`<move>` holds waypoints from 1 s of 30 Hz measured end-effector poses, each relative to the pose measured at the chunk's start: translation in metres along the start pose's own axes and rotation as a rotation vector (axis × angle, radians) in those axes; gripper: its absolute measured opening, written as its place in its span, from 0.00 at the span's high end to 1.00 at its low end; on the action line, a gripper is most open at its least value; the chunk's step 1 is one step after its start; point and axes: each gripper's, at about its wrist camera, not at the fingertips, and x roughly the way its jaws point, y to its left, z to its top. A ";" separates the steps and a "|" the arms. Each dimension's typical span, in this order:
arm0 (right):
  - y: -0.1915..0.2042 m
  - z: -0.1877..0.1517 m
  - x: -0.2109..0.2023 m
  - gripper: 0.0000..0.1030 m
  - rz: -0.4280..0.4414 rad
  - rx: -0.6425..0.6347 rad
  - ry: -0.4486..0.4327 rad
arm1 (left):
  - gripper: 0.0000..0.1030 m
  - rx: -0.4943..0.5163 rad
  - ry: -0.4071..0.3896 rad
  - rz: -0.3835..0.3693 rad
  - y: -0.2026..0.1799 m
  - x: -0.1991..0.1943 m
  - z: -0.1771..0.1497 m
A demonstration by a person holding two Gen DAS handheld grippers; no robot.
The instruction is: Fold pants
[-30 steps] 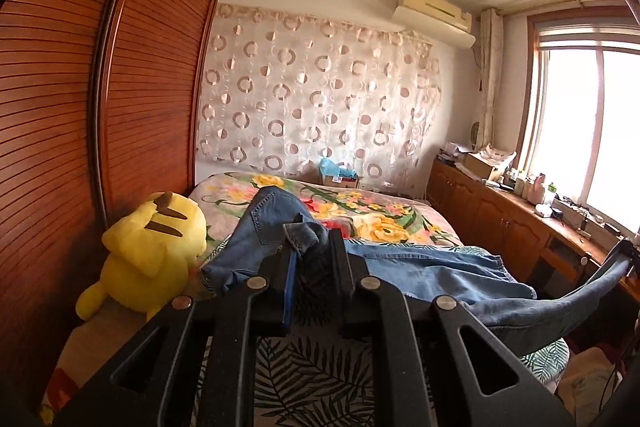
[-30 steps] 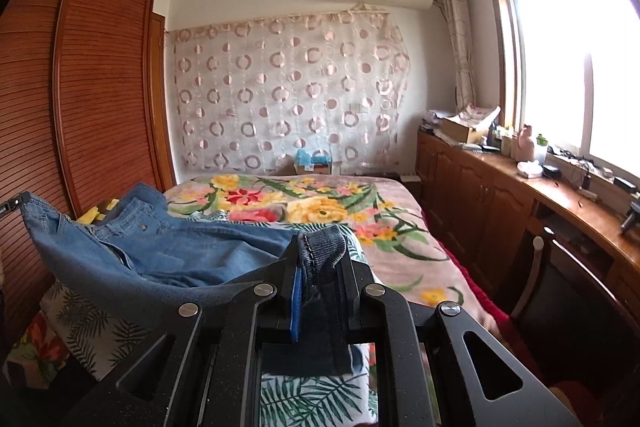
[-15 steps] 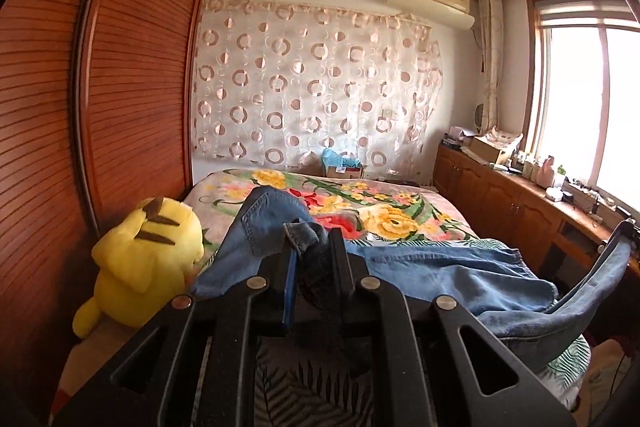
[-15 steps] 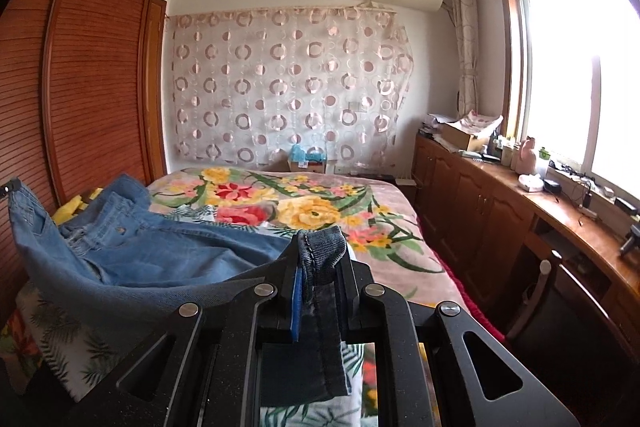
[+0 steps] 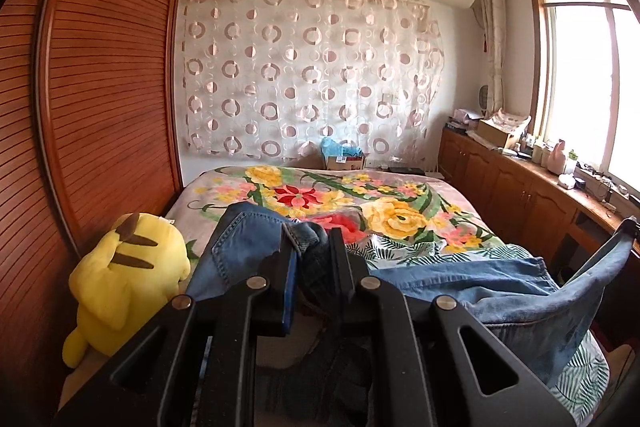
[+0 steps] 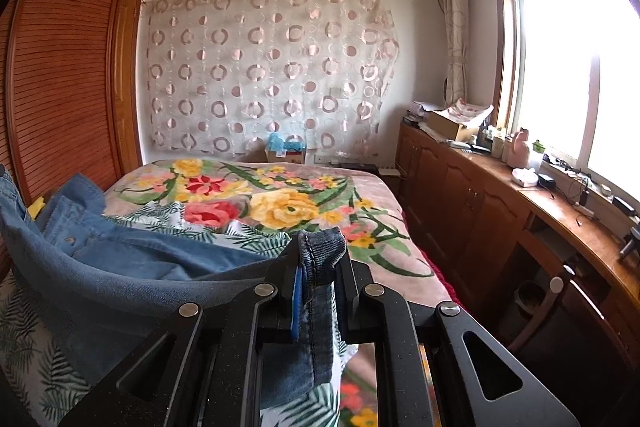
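You've raised both claws since a second ago. Your left claw [image 5: 313, 259] is clamped on the jeans [image 5: 460, 279] by the plush toy [image 5: 124, 275] at the bed's [image 5: 384, 203] left edge; your right claw [image 6: 320, 259] pinches a hem [image 6: 322, 247], denim slung between, sagging onto the bed.

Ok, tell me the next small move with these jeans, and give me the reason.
Probably carry both grippers forward over the bed and lower the jeans flat. The left gripper is shut on denim at one end and the right gripper on a hem, so the jeans hang slack between them, only partly resting on the floral blanket, with no crease laid yet.
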 end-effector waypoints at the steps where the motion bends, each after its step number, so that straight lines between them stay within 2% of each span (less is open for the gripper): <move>1: 0.001 0.001 0.004 0.88 -0.001 0.002 0.003 | 0.85 0.001 0.006 0.001 0.000 0.007 0.002; 10: 0.004 0.014 0.045 0.88 -0.002 0.005 0.046 | 0.85 0.000 0.063 0.012 0.001 0.070 0.012; 17: 0.007 0.022 0.075 0.88 -0.001 -0.001 0.076 | 0.85 0.002 0.116 0.017 0.003 0.105 0.005; 23: 0.009 0.022 0.105 0.87 -0.002 -0.012 0.147 | 0.85 0.031 0.167 0.015 0.001 0.130 -0.003; 30: 0.005 0.031 0.121 0.87 0.006 0.003 0.211 | 0.84 0.085 0.228 0.013 -0.004 0.144 -0.015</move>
